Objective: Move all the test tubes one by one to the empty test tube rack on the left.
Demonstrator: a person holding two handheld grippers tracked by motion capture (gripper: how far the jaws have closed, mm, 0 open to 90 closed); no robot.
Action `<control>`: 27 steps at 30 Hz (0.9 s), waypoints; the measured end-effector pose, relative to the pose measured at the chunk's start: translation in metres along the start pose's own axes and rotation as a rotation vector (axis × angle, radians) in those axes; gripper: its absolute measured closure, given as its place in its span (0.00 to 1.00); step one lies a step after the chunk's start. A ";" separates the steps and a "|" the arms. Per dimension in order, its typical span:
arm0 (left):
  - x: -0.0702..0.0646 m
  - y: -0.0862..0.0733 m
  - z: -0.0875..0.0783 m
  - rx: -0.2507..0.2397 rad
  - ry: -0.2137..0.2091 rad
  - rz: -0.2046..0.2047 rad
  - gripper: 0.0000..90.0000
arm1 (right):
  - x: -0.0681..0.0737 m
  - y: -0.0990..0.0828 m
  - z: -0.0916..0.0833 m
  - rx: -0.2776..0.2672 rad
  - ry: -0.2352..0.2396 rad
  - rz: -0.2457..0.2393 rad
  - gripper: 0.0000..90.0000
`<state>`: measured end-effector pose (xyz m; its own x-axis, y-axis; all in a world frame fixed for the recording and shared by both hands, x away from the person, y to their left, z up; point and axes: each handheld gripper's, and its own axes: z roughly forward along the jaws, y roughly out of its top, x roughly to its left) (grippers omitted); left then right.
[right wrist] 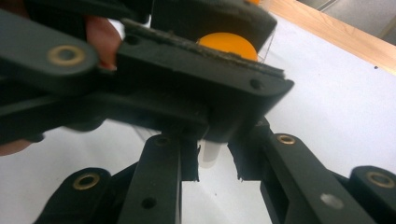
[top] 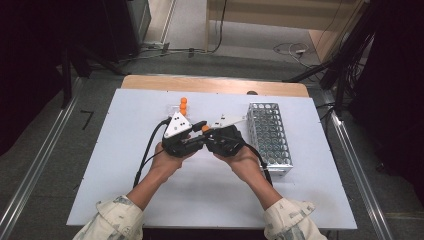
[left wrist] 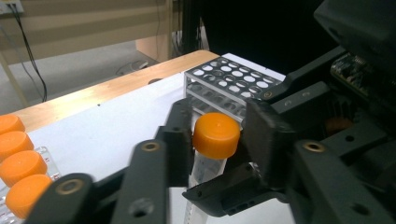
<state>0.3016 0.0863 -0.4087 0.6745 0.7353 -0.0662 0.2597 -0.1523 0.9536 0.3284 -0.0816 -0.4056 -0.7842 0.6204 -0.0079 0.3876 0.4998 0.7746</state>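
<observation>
At mid-frame in the high view, both claws meet on one tube (left wrist: 205,163): the left claw (left wrist: 217,140) pinches its orange cap (left wrist: 216,134), the right claw (right wrist: 212,163) its clear body, long axis upright. Beyond, right, stands the rack (top: 270,132).

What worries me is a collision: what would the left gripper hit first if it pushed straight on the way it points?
Probably the right gripper, clamped on the tube just under the orange cap that the left gripper pinches. The metal rack lies farther on.
</observation>
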 end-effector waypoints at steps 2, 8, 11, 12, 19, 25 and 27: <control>0.001 0.000 0.000 -0.001 0.000 0.004 0.76 | -0.001 0.000 0.000 -0.001 0.005 -0.001 0.80; 0.015 0.006 -0.014 -0.029 0.037 -0.021 0.77 | -0.002 0.000 -0.001 -0.007 -0.003 0.007 0.52; 0.025 0.009 -0.023 -0.045 0.079 -0.047 0.77 | -0.009 -0.003 -0.003 -0.011 -0.016 0.029 0.40; 0.028 0.009 -0.026 -0.049 0.093 -0.055 0.77 | -0.011 -0.004 -0.004 -0.011 -0.021 0.041 0.39; 0.040 0.010 -0.034 -0.079 0.160 -0.088 0.77 | -0.019 -0.009 -0.006 -0.014 -0.039 0.058 0.37; 0.044 0.008 -0.035 -0.080 0.203 -0.092 0.77 | -0.018 -0.009 -0.007 -0.014 -0.041 0.054 0.37; 0.049 0.005 -0.035 -0.077 0.224 -0.106 0.77 | -0.018 -0.009 -0.007 -0.013 -0.042 0.054 0.37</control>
<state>0.3116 0.1442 -0.3969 0.4743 0.8737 -0.1082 0.2615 -0.0225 0.9649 0.3359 -0.1018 -0.4083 -0.7409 0.6716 0.0081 0.4224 0.4566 0.7830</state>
